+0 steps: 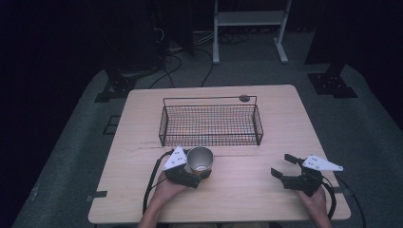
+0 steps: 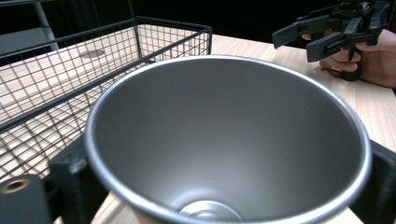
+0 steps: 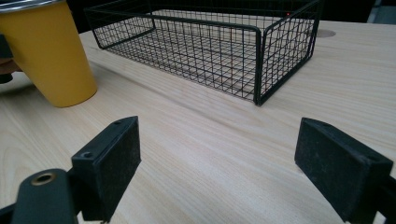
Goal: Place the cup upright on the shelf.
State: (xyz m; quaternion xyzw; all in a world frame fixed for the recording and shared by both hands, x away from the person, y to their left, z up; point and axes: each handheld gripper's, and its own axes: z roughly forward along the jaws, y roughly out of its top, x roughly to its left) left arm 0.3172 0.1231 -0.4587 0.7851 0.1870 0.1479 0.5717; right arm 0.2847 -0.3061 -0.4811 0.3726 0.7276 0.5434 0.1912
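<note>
Fingers of the left gripper (image 1: pixel 197 176) clamped the yellow cup (image 1: pixel 200 160) just near of the wire basket (image 1: pixel 211 124) on the bench (image 1: pixel 247 190), the right gripper (image 1: pixel 284 167) idled open, so lifting it in seemingly came next.

Tabletop (image 1: pixel 237 194): bare wood between the two grippers, open for passage. Wire basket (image 1: pixel 211 124): stands across the far middle, walls upright, top open, bare strips of tabletop at its left and right. Cup (image 1: pixel 200 160): near left, just beside the basket's near wall, narrow gap between. Right gripper (image 1: pixel 285 167): near right, jaws wide apart, bare wood ahead up to the basket's corner.
</note>
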